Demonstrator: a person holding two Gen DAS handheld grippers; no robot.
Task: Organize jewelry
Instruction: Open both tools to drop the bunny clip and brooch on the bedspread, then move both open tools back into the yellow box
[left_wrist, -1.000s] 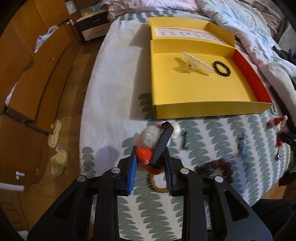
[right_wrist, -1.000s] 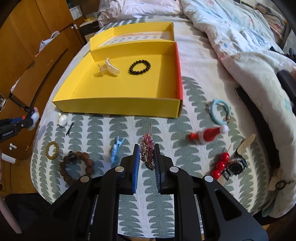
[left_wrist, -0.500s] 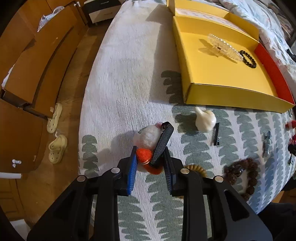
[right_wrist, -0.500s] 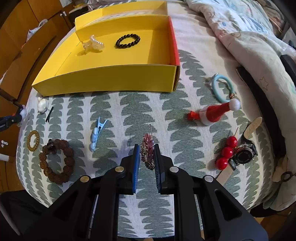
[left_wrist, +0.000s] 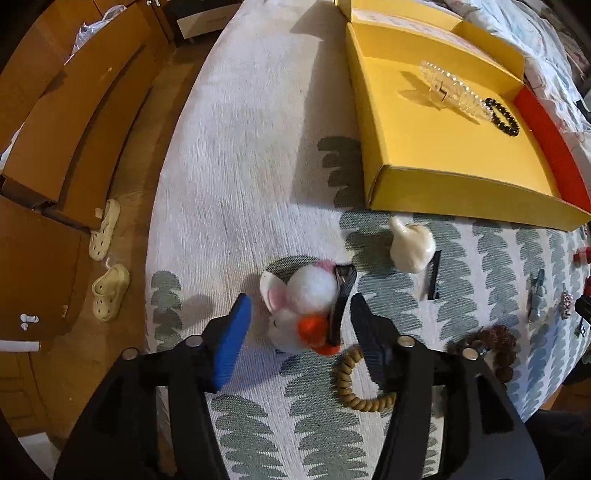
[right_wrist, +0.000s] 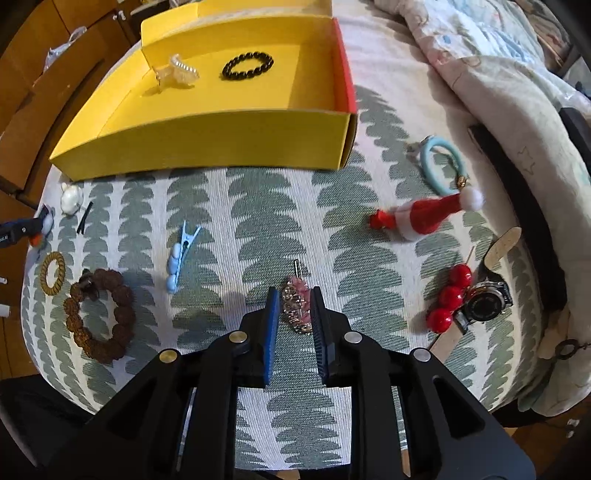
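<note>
My left gripper (left_wrist: 301, 317) points down at the bedspread with its jaws opening. A plush hair clip (left_wrist: 306, 302), white pompom, orange tuft and black clasp, lies on the cloth between the fingers, clear of the blue pads. My right gripper (right_wrist: 295, 321) also points down, and its jaws are opening. A pink and gold hair clip (right_wrist: 295, 306) rests on the cloth between its pads with a thin gap on each side. The yellow box (right_wrist: 207, 136) at the back holds a clear pearl claw clip (right_wrist: 177, 70) and a black bead bracelet (right_wrist: 247, 64).
Loose on the bedspread are a white shell clip (left_wrist: 410, 247), a black hairpin (left_wrist: 434, 275), a tan coil tie (left_wrist: 354, 380), a brown bead bracelet (right_wrist: 98, 314), a blue clip (right_wrist: 181, 254), a Santa-hat clip (right_wrist: 424, 218), a teal tie (right_wrist: 439, 162), red berries (right_wrist: 450, 299) and a watch (right_wrist: 484, 302). The bed edge drops off at left.
Both grippers came down toward the bedspread. The left jaws spread wide and the plush clip now lies free. The right jaws parted slightly from the pink clip.
</note>
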